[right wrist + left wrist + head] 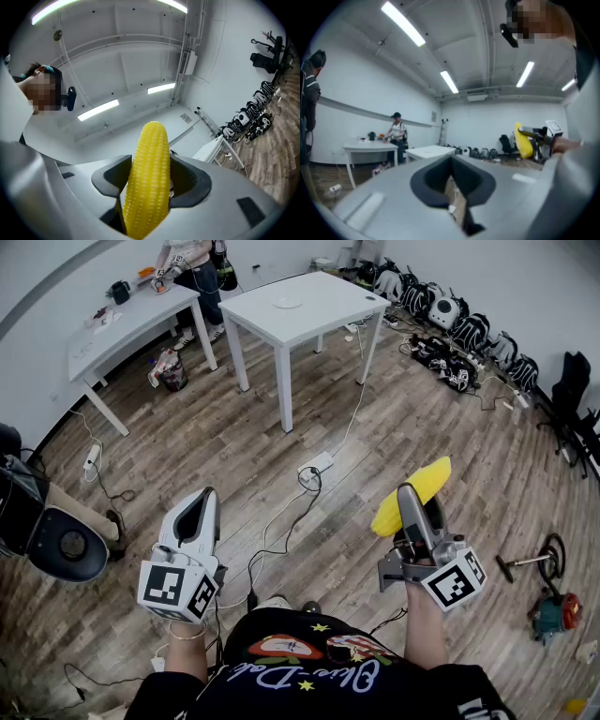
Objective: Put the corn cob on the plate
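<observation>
Right hand-held gripper, corn cob half-hidden

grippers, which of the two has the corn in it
The right gripper: its jaws are clamped on the yellow corn cob, which sticks out past them. The left gripper has nothing between its jaws.

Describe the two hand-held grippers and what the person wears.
The left hand-held gripper and the right hand-held gripper are light grey plastic with dark-lined jaws. Each carries a white cube with black square markers at its rear. The person wears a black shirt with colourful print.
</observation>
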Demonstrator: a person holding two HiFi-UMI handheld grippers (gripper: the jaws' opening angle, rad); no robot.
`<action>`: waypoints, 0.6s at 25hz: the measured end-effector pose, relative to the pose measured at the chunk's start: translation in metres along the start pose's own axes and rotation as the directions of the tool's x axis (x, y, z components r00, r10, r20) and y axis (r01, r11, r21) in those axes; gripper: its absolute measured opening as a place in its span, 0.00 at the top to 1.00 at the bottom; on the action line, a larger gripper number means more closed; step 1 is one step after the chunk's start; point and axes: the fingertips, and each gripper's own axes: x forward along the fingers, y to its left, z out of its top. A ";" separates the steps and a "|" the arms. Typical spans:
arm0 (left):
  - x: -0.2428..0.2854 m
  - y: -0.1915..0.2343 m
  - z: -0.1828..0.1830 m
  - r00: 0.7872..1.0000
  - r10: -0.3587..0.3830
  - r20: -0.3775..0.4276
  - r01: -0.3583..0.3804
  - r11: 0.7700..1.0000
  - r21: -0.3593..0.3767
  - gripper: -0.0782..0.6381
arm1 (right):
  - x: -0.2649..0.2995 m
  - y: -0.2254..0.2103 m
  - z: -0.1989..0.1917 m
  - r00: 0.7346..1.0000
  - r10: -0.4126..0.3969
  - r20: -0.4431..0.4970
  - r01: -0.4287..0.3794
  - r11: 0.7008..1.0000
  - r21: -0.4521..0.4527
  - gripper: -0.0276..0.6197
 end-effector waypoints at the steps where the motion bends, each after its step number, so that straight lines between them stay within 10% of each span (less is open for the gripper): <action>1: 0.002 -0.001 -0.002 1.000 0.000 -0.003 0.000 1.000 -0.005 0.91 | 0.001 -0.004 -0.003 1.000 -0.006 -0.004 0.006 1.000 0.013 0.55; 15: 0.122 0.094 -0.009 0.999 0.029 0.018 -0.029 0.999 -0.022 0.91 | 0.150 -0.075 -0.035 0.999 0.010 -0.035 -0.009 1.000 0.022 0.55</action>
